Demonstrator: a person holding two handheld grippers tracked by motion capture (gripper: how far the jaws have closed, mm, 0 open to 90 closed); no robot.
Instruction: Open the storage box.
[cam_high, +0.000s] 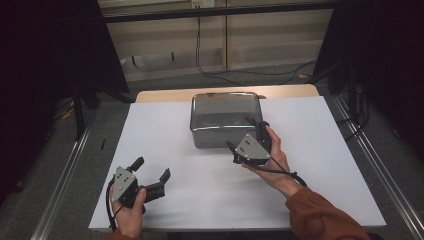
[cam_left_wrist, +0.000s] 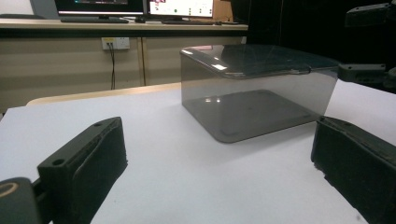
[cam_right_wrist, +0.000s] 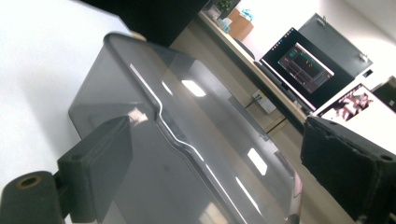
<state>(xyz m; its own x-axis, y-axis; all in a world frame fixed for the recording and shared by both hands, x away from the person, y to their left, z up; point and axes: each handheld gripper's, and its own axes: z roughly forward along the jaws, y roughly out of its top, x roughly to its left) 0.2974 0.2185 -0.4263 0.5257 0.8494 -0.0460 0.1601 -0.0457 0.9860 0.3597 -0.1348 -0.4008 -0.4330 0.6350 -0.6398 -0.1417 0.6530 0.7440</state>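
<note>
The box (cam_high: 226, 119) sits centre frame in the high view, lid on, nothing lifted — I judge the job barely begun, with the grasp still to come. My right gripper (cam_high: 248, 135) is at its lower-right corner, jaws wide and straddling the lid edge, pads not pressing. My left gripper (cam_high: 151, 169) waits lower left — open, empty.

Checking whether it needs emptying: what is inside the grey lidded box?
Through the tinted walls of the box only its bare floor and light reflections show. The lid is on, and glare hides parts of the inside.
</note>
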